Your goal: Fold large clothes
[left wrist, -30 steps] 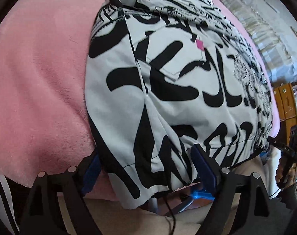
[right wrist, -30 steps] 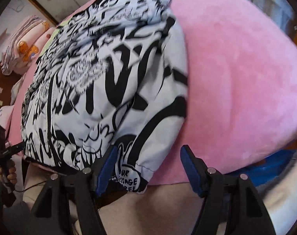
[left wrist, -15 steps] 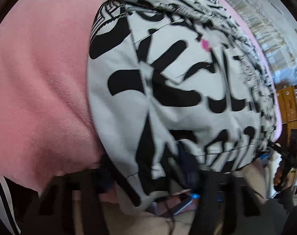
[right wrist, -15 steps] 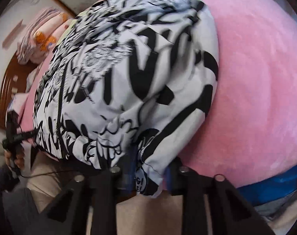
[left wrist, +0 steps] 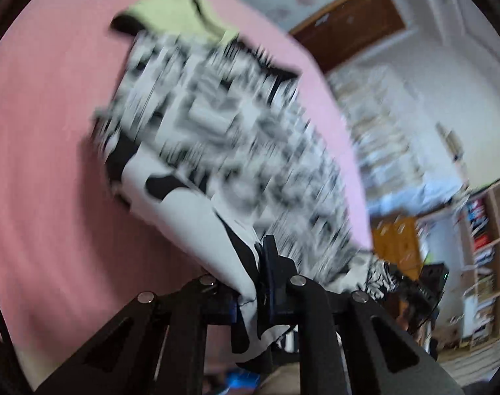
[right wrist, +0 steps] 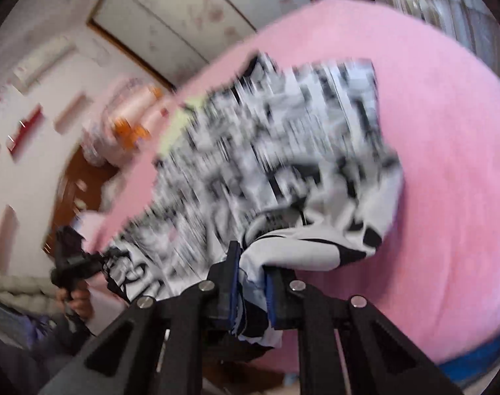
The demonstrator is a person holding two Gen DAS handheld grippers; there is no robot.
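A large white garment with bold black lettering (left wrist: 217,151) lies on a pink blanket (left wrist: 45,151); it also shows in the right wrist view (right wrist: 282,151). My left gripper (left wrist: 253,283) is shut on the garment's near edge and holds it lifted off the blanket. My right gripper (right wrist: 251,283) is shut on the other near corner of the garment, also raised. The far part of the garment still rests on the blanket. Both views are motion-blurred.
A yellow-green cloth (left wrist: 177,10) lies under the garment's far end. The pink blanket (right wrist: 447,164) spreads wide on both sides. A bookshelf (left wrist: 480,230) and an orange cabinet (left wrist: 398,240) stand at the right. A folded pink bundle (right wrist: 128,121) sits beyond the bed.
Both grippers closed on the garment's near hem and then lifted it up and forward. The cameras tilted upward, so the room beyond the bed came into view.
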